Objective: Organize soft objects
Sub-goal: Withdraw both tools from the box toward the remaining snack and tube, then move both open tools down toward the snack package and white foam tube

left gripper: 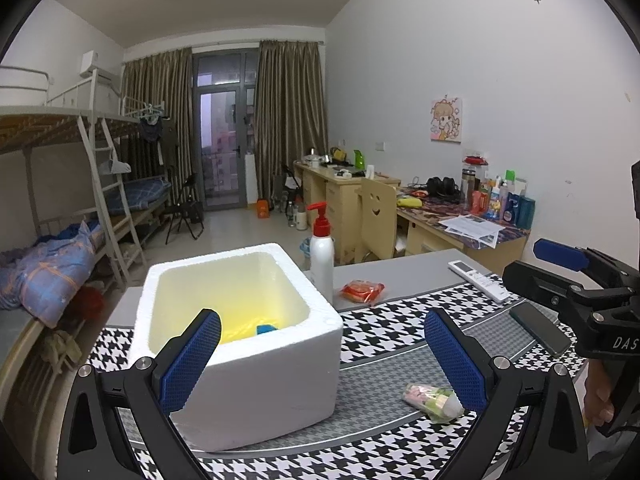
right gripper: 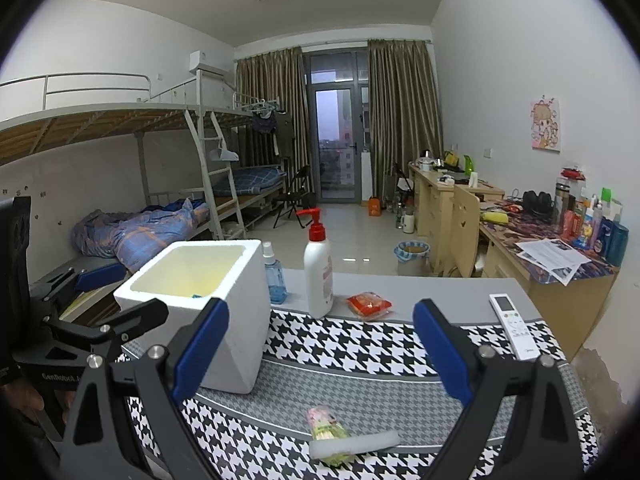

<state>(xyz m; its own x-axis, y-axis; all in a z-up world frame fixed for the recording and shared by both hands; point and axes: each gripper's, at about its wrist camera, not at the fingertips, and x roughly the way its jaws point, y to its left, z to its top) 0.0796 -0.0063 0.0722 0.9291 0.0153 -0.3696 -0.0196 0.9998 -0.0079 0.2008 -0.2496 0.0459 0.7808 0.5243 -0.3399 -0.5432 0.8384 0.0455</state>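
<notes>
A white foam box (left gripper: 256, 364) stands on the houndstooth mat (left gripper: 384, 332); its yellowish inside holds a small blue item (left gripper: 266, 328). My left gripper (left gripper: 326, 360) is open, its blue pads spread wide on either side of the box's near wall, with nothing gripped. A soft pink-and-green packet (right gripper: 326, 426) with a white foam strip (right gripper: 356, 442) across it lies on the mat, just below my open right gripper (right gripper: 322, 354). The same packet (left gripper: 434, 398) sits by my left gripper's right finger. A red soft packet (right gripper: 368, 305) lies further back on the grey table.
A white pump bottle (right gripper: 318, 272) with a red top and a blue spray bottle (right gripper: 274, 276) stand behind the box (right gripper: 200, 296). A white remote (right gripper: 514, 330) and a dark phone (left gripper: 540, 328) lie at the right. Bunk beds and desks stand beyond.
</notes>
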